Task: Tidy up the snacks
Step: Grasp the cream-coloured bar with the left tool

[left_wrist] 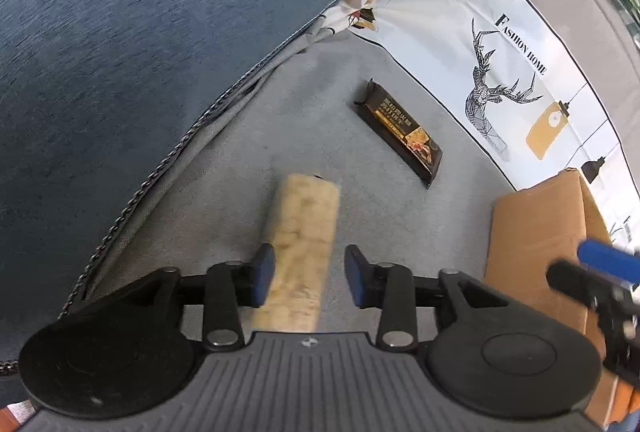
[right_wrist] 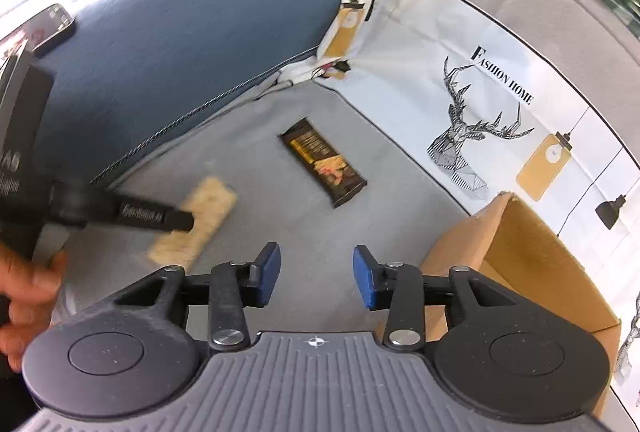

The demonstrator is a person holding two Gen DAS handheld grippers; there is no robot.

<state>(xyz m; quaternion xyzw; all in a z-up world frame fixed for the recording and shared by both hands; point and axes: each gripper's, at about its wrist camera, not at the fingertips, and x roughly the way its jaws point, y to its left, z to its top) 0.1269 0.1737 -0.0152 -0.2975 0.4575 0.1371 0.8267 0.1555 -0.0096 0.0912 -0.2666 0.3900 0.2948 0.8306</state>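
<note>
A beige snack bar (left_wrist: 308, 228) lies on the grey sofa seat (left_wrist: 360, 212) between the pads of my left gripper (left_wrist: 310, 274). The left pad is at its side and the right pad stands clear of it, so the gripper is open. In the right wrist view the same bar (right_wrist: 200, 216) lies blurred under the left gripper's fingers (right_wrist: 160, 218). A dark chocolate bar (left_wrist: 400, 128) (right_wrist: 324, 164) lies flat further back on the seat. My right gripper (right_wrist: 316, 276) hangs open and empty above the seat, left of a cardboard box (right_wrist: 520, 252).
The open cardboard box (left_wrist: 536, 232) stands at the right. A blue cushion (right_wrist: 180, 32) borders the seat on the left and a white deer-print cushion (right_wrist: 480, 112) at the back. A phone (right_wrist: 54, 22) lies on the blue cushion. A person's hand (right_wrist: 24, 292) is at the left edge.
</note>
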